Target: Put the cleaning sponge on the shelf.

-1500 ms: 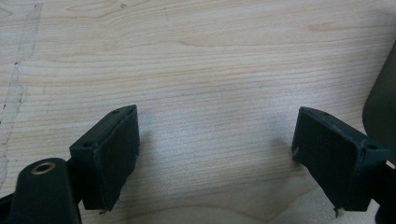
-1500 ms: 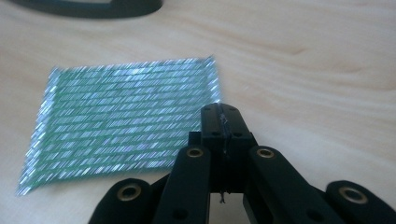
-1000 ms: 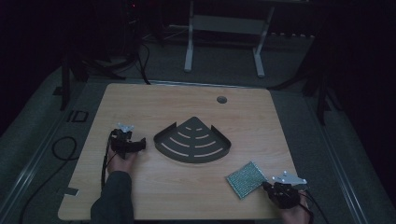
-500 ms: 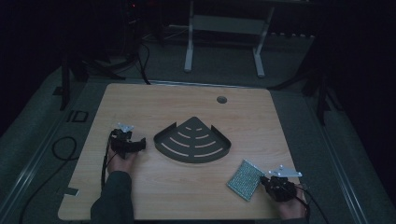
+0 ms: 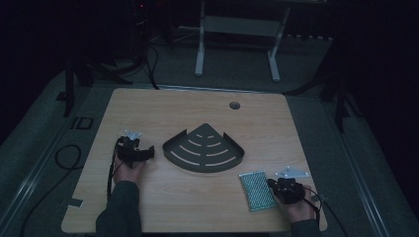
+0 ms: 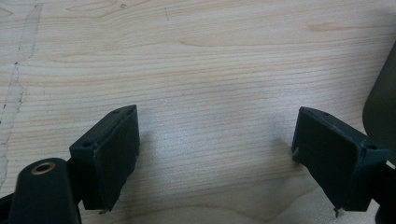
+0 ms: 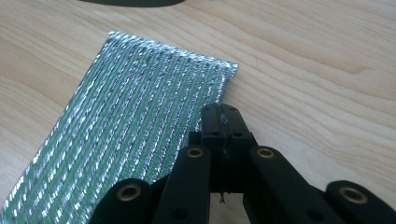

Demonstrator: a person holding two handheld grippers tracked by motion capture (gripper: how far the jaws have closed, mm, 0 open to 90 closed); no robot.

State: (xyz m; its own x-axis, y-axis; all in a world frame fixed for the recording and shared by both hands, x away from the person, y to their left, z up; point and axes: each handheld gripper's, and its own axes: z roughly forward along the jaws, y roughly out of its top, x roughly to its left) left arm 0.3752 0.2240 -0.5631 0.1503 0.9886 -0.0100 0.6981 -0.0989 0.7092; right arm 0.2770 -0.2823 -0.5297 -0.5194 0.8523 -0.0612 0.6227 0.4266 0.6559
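Right gripper (image 7: pixel 219 112) gripping silver-green scouring pad (image 7: pixel 126 149).
Fingers clenched on pad's edge; left gripper (image 6: pixel 215 154) fingers released, resting over wooden surface (image 6: pixel 210 60).

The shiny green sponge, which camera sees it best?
The right gripper view: the shiny sponge is close there, every glittery stripe sharp, its edge pinched in the shut right gripper. The high view shows it small and dim beside the dark corner shelf.

Bare tabletop (image 5: pixel 158 113) all round; the dark corner shelf (image 5: pixel 203 148) (mid-table) blocks the direct crossing.
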